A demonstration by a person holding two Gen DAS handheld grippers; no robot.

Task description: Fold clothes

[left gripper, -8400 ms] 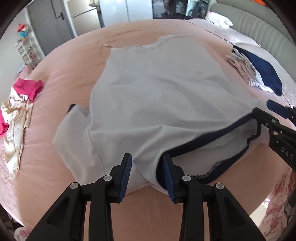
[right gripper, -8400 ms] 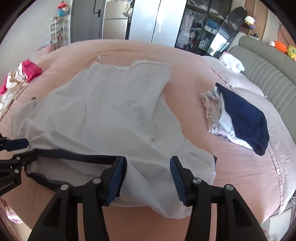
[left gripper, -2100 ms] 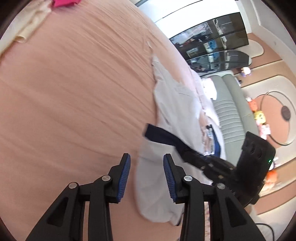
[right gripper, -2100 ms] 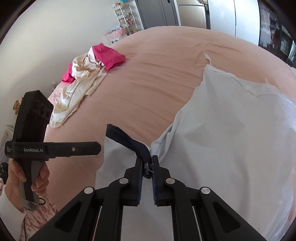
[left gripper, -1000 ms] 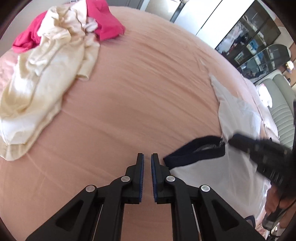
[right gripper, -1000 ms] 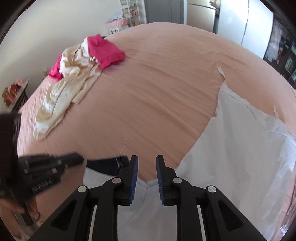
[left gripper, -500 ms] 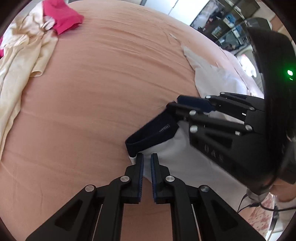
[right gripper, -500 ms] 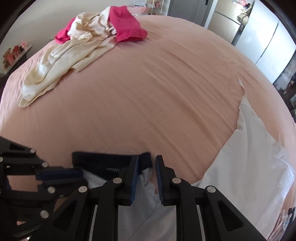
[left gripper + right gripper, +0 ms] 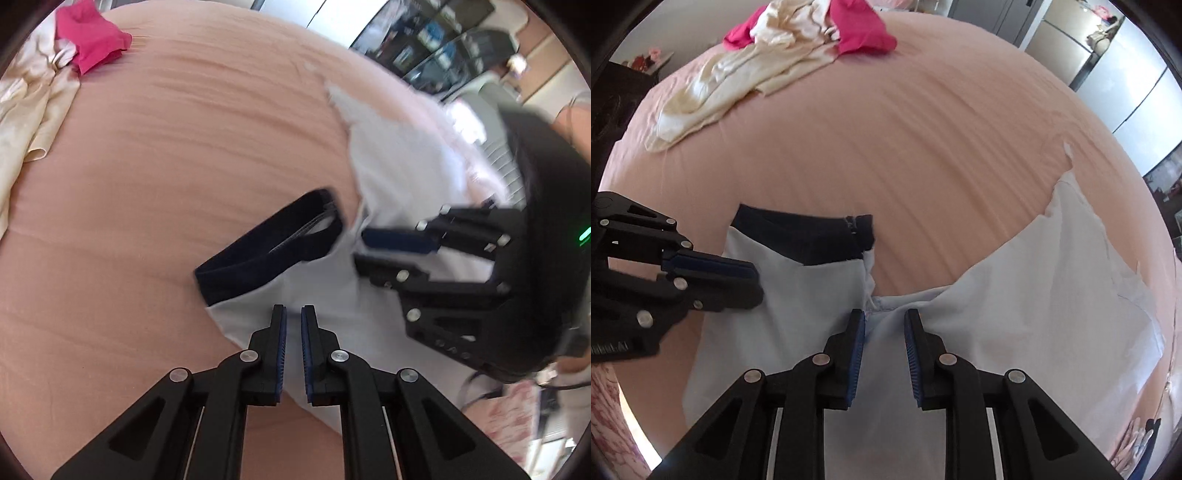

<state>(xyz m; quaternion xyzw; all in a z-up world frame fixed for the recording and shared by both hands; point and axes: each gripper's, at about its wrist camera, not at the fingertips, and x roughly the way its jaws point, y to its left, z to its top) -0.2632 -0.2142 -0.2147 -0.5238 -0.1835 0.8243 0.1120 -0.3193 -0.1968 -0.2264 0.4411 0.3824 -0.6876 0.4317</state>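
Item: pale shirt [image 9: 1015, 317], task garment. It lies on my pink bed cover [image 9: 923, 147], near edge; body spread to my right, one sleeve with a navy cuff [image 9: 809, 236] laid out to my left. Not yet a compact fold.

Item: my left gripper [image 9: 293, 325]. Its fingers are nearly together with only a slit between the blue pads, and no cloth is caught there; it hangs over the sleeve's white cloth just below the navy cuff [image 9: 266, 254].

Item: my right gripper [image 9: 884, 332]. Narrow gap, widening now; it stands over the puckered seam where sleeve meets body, the cloth showing through the gap, the pads not pressing on it as far as I can see.

Item: cream garment [image 9: 746, 70] and pink garment [image 9: 864, 33], heaped at the far side, well apart from the shirt, unfolded.

Progress, my judgement: early. Sleeve still out flat, body unfolded, heap untouched.
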